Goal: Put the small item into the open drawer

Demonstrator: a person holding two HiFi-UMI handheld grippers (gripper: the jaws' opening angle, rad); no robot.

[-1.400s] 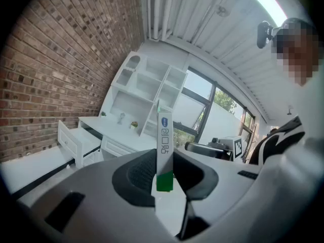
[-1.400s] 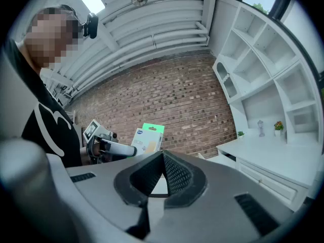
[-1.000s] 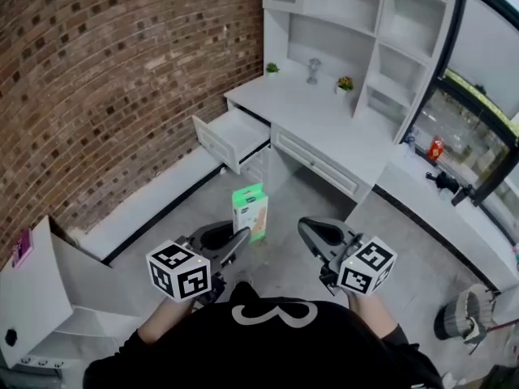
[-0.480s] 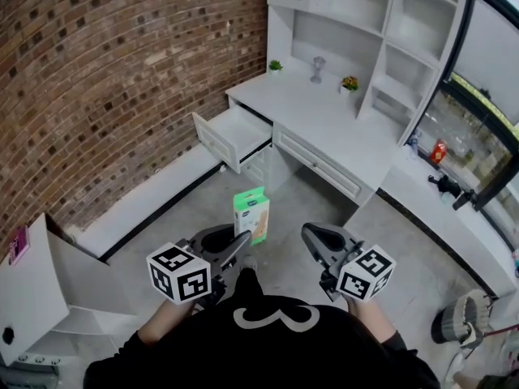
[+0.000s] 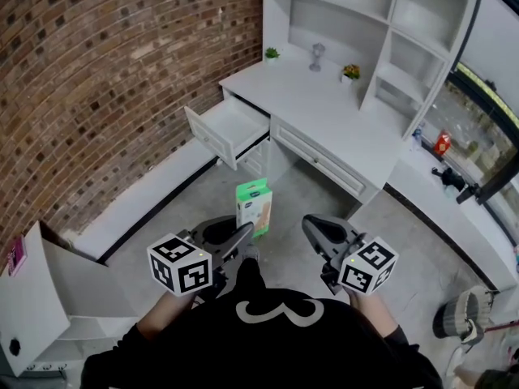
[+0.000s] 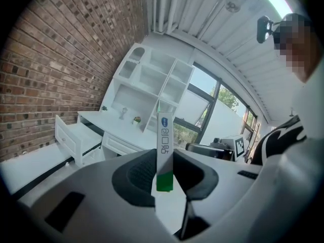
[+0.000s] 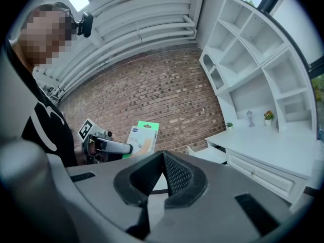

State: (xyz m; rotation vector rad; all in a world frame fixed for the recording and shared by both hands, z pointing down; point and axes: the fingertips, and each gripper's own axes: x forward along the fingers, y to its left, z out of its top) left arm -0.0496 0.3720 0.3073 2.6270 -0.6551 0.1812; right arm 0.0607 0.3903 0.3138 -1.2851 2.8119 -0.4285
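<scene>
A small green-and-white box stands upright between the jaws of my left gripper, which is shut on it above the grey floor. In the left gripper view the box shows edge-on between the dark pads. My right gripper hangs beside it to the right, shut with nothing in it; its pads meet in the right gripper view, where the box shows at the left. The open white drawer juts out of the desk's left end ahead of both grippers. It also shows in the left gripper view, drawer.
The white desk carries shelves, two small plants and a vase. A brick wall runs along the left. A white cabinet stands at the lower left. A window ledge with a red thing runs along the right, and a basket stands at the lower right.
The head view has shifted a little and the desk and drawer sit slightly nearer. Both grippers keep their pose, the box still in the left one.
</scene>
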